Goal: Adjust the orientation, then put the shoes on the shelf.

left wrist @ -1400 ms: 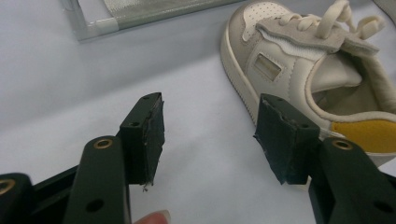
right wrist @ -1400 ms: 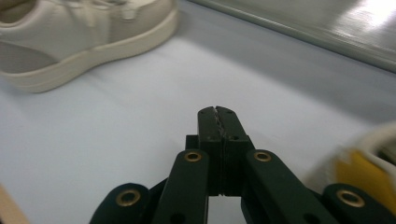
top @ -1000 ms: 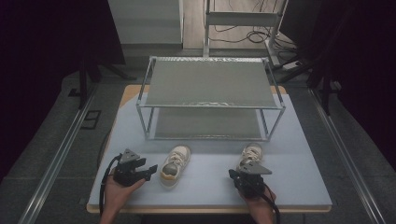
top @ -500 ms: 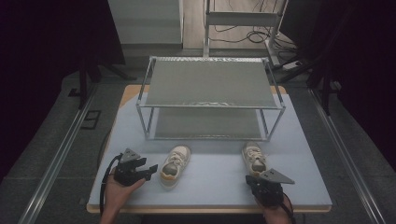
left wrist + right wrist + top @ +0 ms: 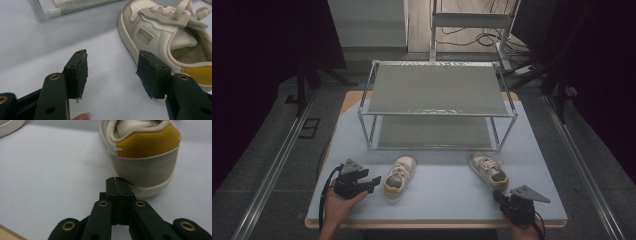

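The right gripper [image 5: 504,199] has drawn back toward the table's [image 5: 447,200] near edge, jaws together and empty, just behind the right shoe's [image 5: 488,170] heel, perhaps touching it. The left gripper [image 5: 373,181] stays put, jaws apart, beside the left shoe [image 5: 399,176].

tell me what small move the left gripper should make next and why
Probably ease the left gripper sideways toward the left shoe until the shoe's side wall sits between the jaws, then close. The jaws stand open with nothing but bare table between them, and the shoe lies just beside one jaw, upright in front of the rack.
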`<state>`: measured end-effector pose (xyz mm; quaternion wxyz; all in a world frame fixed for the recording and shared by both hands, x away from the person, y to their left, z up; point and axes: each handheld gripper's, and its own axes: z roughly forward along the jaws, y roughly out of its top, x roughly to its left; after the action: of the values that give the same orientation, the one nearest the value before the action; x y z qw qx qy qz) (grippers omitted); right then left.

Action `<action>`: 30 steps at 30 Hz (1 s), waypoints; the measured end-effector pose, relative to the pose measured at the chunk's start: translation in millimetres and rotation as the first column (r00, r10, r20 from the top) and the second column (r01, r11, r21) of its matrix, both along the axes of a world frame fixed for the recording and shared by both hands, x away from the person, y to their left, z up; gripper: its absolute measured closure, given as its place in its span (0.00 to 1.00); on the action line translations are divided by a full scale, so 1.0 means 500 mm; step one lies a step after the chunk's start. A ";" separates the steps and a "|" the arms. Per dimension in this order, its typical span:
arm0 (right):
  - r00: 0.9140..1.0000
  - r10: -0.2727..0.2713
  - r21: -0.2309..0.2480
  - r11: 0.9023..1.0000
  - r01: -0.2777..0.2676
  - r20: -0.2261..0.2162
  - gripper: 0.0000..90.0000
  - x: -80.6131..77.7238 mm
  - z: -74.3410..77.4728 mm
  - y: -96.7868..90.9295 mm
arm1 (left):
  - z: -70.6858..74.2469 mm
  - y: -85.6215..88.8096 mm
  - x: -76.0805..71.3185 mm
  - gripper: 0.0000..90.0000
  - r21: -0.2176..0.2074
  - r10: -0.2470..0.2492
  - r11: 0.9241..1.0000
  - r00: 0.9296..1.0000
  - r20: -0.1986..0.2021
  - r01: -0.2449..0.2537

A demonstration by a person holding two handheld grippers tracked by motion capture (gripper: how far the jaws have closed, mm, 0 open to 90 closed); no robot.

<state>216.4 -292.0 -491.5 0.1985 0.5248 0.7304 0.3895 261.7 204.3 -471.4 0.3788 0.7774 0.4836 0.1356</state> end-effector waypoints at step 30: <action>0.995 0.079 0.025 0.996 -0.081 0.067 0.37 0.016 0.078 -0.047 | 0.097 -0.039 -0.055 0.37 -0.036 -0.073 0.997 0.997 0.013 0.073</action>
<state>224.2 -315.3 -452.3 0.1996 0.4847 0.7384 0.4242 234.2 184.7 -423.2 0.4002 0.7867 0.4551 0.1174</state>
